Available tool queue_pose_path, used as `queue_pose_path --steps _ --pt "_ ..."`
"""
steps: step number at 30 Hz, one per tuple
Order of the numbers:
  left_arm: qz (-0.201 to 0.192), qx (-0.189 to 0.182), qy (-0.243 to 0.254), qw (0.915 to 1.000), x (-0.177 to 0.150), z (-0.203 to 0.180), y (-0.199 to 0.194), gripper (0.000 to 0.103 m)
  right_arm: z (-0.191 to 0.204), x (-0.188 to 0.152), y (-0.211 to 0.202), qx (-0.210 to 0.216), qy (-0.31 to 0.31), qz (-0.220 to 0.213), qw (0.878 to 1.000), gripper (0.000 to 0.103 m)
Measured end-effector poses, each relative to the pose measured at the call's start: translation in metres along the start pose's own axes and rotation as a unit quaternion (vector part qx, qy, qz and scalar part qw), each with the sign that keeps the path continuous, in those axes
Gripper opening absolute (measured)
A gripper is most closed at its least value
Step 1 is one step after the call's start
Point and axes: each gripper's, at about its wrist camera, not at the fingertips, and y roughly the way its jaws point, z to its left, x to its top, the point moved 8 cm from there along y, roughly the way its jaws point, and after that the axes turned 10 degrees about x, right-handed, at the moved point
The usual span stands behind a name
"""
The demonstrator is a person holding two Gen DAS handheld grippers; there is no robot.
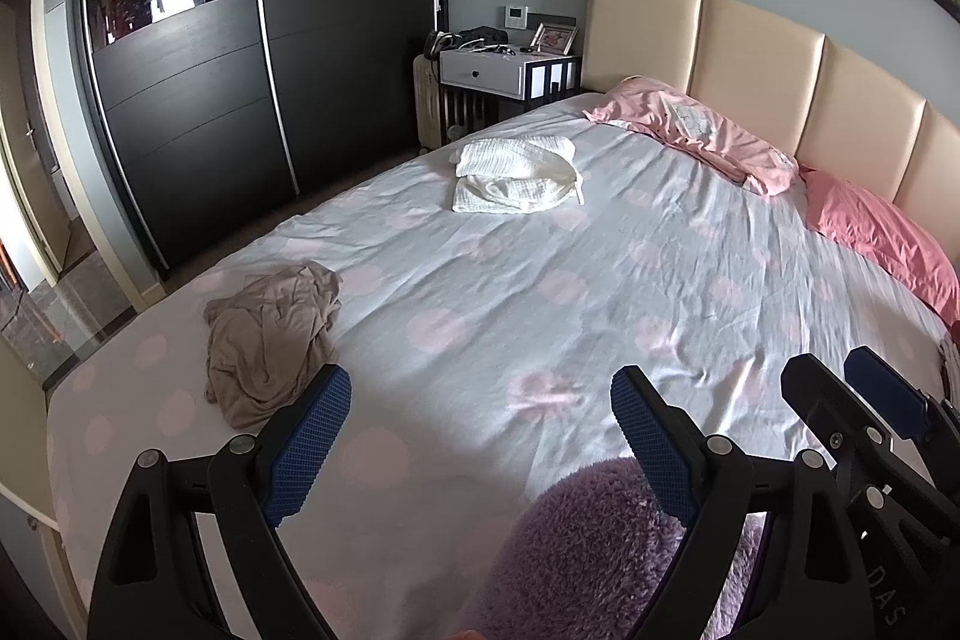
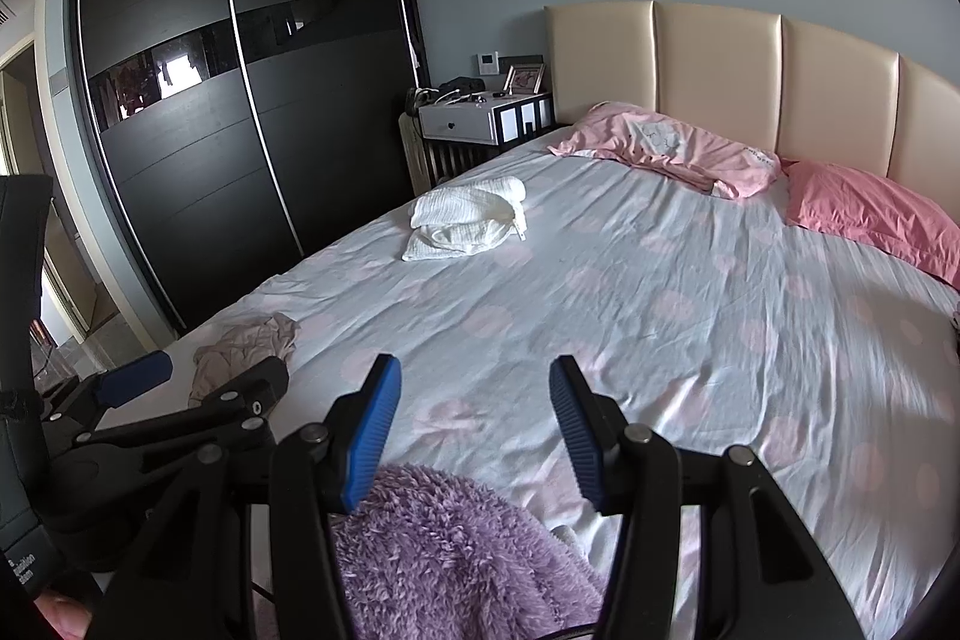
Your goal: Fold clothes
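Observation:
A fuzzy purple garment [image 1: 594, 550] [image 2: 456, 550] lies bunched at the near edge of the bed, just below both grippers. My left gripper [image 1: 480, 400] is open above it, nothing between its blue pads. My right gripper [image 2: 474, 388] is open too, its fingers over the purple fabric; it also shows at the right edge of the left wrist view [image 1: 840, 376]. A crumpled beige garment [image 1: 270, 340] [image 2: 246, 349] lies to the left on the sheet. A folded white stack [image 1: 516, 172] [image 2: 468, 220] sits farther back.
The bed [image 1: 540, 280] has a pale sheet with pink dots. Pink pillows [image 1: 720, 136] [image 2: 870, 214] lie against the cream headboard [image 2: 720, 64]. A nightstand [image 1: 510, 70] stands beyond the bed's far corner. A dark sliding wardrobe [image 1: 210, 70] runs along the left side.

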Motion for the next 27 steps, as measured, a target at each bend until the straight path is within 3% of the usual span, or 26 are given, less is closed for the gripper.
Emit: queue_pose_path --steps 9,16,21,24,27 --pt "0.004 -0.015 0.011 0.9998 0.036 -0.013 0.037 0.09 -0.023 0.028 0.035 -0.006 -0.013 0.027 1.0 0.051" --pt "0.017 -0.076 0.0 0.997 0.087 -0.022 0.101 0.09 -0.044 0.079 0.092 0.016 -0.039 0.051 0.998 0.062" --pt "0.023 -0.082 0.015 0.9962 0.124 -0.033 0.172 0.09 -0.062 0.107 0.166 0.003 -0.081 0.087 0.993 0.062" --pt "0.042 -0.104 0.003 0.9937 0.143 -0.041 0.217 0.09 -0.081 0.116 0.224 0.026 -0.056 0.113 0.992 0.061" --pt "0.031 -0.098 0.015 0.9946 0.161 -0.057 0.26 0.09 -0.097 0.123 0.275 0.032 -0.056 0.122 0.99 0.061"
